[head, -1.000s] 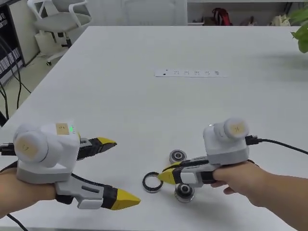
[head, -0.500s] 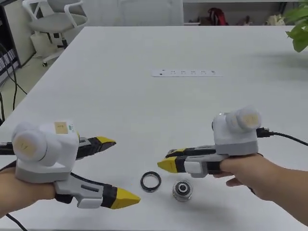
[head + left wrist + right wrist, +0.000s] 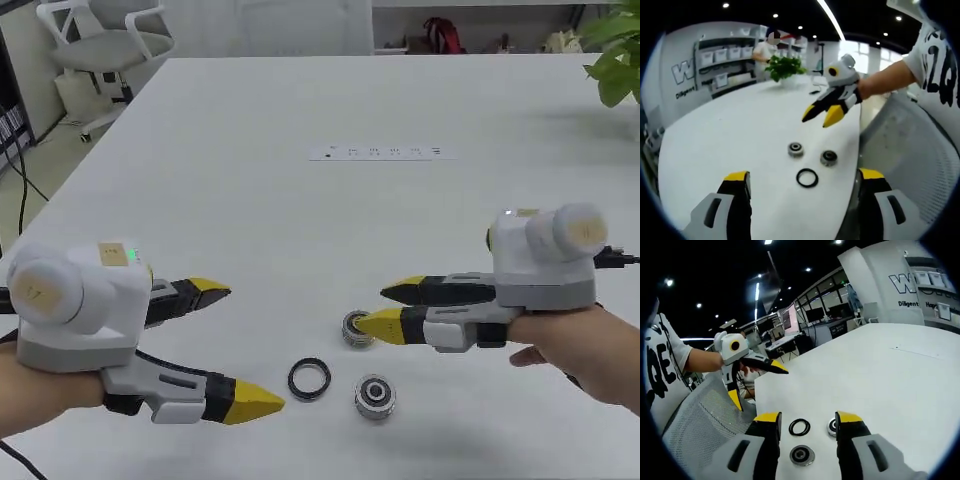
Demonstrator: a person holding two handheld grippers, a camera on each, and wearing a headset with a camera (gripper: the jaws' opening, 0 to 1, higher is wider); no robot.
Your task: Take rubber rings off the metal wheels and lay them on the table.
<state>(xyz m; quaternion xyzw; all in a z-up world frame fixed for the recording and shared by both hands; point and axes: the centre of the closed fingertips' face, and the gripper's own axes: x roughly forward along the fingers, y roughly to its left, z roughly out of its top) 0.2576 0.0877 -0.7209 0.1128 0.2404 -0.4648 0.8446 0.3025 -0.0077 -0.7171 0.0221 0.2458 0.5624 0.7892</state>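
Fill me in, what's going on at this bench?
A person holds a two-jaw gripper in each hand over a white table. One black rubber ring lies loose on it, beside the nearer wheel. Both grippers are open and empty: the right gripper hovers by the farther wheel, and the left gripper is off to the side.
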